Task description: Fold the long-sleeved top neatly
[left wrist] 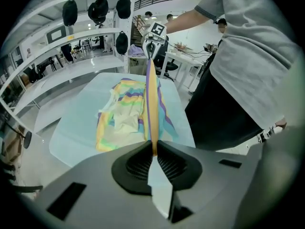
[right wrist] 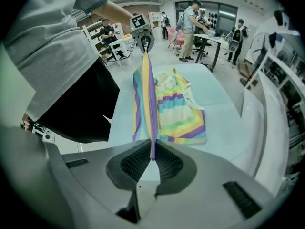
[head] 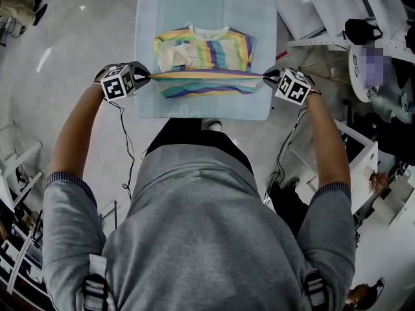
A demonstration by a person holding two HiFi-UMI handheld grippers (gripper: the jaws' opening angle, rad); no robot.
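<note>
The striped long-sleeved top (head: 204, 54) lies on the pale blue table (head: 150, 18), collar at the far side, with a sleeve folded across its chest. Its near hem (head: 206, 75) is lifted and pulled taut between the two grippers. My left gripper (head: 148, 78) is shut on the hem's left corner, and my right gripper (head: 266, 78) is shut on its right corner. In the left gripper view the hem (left wrist: 151, 104) runs as a thin stretched band from the left gripper (left wrist: 153, 149) to the other gripper (left wrist: 151, 46). The right gripper view shows the band (right wrist: 148, 104) leaving the right gripper (right wrist: 152, 152).
The table is small, its edge (head: 201, 116) close to my body. White tables (head: 337, 5) and a chair stand at the right. Shelving with hanging black caps (left wrist: 100, 8) lies beyond the table. Several people stand at desks (right wrist: 209, 37) in the background.
</note>
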